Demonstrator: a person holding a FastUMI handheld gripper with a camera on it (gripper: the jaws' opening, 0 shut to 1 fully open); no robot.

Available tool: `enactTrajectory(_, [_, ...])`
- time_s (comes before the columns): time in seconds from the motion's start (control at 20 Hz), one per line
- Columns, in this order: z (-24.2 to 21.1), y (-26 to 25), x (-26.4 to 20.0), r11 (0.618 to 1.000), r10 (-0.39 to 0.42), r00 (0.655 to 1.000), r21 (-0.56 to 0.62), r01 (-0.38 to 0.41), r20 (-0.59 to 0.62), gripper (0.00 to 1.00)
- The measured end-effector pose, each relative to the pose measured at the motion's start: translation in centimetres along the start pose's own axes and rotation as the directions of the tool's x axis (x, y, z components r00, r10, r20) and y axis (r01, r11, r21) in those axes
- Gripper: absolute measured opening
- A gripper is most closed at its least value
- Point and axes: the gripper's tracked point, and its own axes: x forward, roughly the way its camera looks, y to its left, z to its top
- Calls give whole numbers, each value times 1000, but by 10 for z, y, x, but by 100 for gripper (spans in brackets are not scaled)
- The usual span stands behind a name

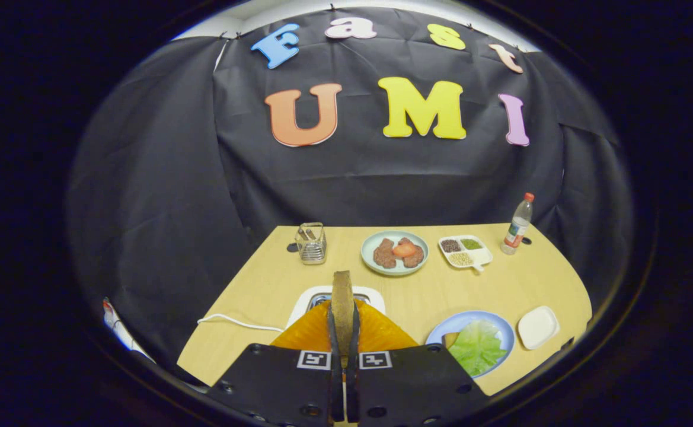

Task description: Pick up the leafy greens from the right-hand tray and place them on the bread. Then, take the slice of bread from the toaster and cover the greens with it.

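Between the fingers (pixel 344 350), a slice of bread (pixel 342 308) is held upright on its edge, its rough brown crust turned toward the camera; both fingers are pressed flat against its sides. Just beyond the slice, the white toaster (pixel 370 293) with its metal slot is seen on the pale wooden table (pixel 500 284), a white cord (pixel 236 322) trailing from it. Beside the fingers, a crinkled leaf of green lettuce (pixel 476 347) is laid on a round blue plate (pixel 459 323). Next to it sits a small white rounded-square tray (pixel 537 326). Farther back are set a wire holder (pixel 311 243), a plate of patties (pixel 395 253), a divided dish (pixel 465 251) and a clear plastic bottle (pixel 518 224).
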Motion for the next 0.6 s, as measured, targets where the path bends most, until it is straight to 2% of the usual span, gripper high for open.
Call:
enactTrajectory(0.3, [34,-7,-39,1000,-8,998,-13,9,59,3])
enactTrajectory(0.6, [27,-44,-48,999,-30,998,15,29,61,3])
